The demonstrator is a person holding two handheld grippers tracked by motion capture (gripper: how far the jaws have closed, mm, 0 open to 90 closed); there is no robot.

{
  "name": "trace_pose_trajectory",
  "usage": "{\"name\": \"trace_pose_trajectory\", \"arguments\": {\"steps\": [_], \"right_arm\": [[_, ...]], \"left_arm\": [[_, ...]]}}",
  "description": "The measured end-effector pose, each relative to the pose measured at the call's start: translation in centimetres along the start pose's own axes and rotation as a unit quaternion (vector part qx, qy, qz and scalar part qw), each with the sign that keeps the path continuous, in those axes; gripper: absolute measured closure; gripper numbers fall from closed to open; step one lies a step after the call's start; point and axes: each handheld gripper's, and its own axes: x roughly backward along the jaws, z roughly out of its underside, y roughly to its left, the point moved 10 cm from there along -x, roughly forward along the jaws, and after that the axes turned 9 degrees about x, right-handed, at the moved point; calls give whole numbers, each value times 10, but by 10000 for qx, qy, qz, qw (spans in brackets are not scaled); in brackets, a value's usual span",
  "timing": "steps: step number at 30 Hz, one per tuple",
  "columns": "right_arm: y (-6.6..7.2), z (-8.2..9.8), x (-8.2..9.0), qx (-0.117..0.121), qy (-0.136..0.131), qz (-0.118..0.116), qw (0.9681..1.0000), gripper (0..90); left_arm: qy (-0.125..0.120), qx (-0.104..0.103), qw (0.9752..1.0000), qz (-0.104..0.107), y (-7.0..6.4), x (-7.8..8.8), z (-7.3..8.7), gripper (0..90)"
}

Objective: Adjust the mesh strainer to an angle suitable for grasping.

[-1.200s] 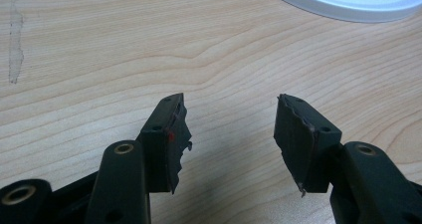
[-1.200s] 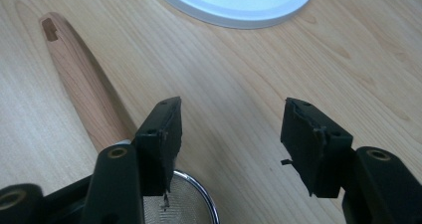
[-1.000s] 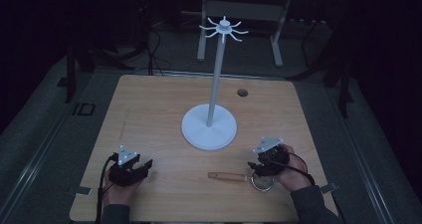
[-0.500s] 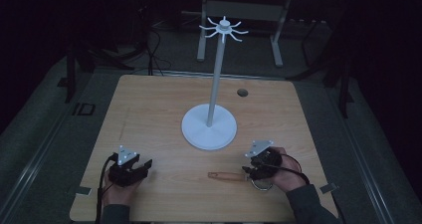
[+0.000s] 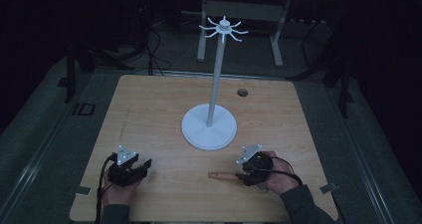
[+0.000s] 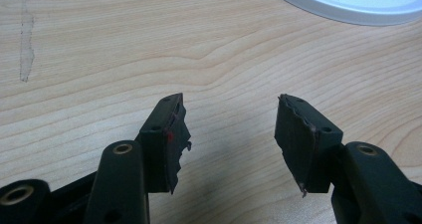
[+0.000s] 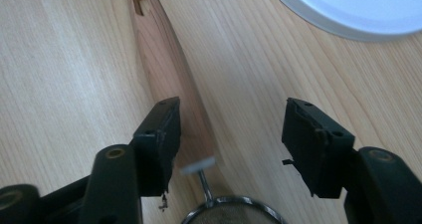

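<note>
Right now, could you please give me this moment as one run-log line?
left tongs: open, idle on table | right tongs: closing astride strainer's wooden handle, not gripping | stand: untouched

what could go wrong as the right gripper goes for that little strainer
1. The right gripper, jaws just closing, sits off-centre: the wooden handle lies by one jaw, so it may skid aside.
2. The handle lies flat on the table; the jaws may scrape wood.
3. The white stand's base is close; a lift might bump it.
</note>
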Motion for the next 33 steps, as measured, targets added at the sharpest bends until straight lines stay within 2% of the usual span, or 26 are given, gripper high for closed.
{"name": "trace_pose_trajectory", "arguments": {"steps": [4,7,9,12,17,23,28,33], "right_arm": [[8,-5,-5,116,-23,-187,9998,468],[12,-6,-8,194,39,-284,9994,489],[15,-5,-12,254,173,-405,9987,548],[15,-5,-15,217,243,-500,9982,597],[7,-5,-19,70,297,-454,9985,662],[-5,-3,-21,-53,515,-378,9979,655],[-7,-1,-26,-128,753,-556,9955,630],[-9,0,-29,-198,844,-725,9936,631]], "left_arm": [[-8,4,10000,-6,0,0,0,458],[-8,3,10000,-9,1,1,0,457],[-15,5,10000,-4,1,1,0,457],[-28,12,10000,-15,1,1,-1,457],[-29,11,10000,-11,1,1,-1,455],[-73,33,10000,-25,1,1,-2,454],[-64,30,10000,-31,2,2,-1,454],[-70,38,10000,-30,2,2,-2,453]]}}
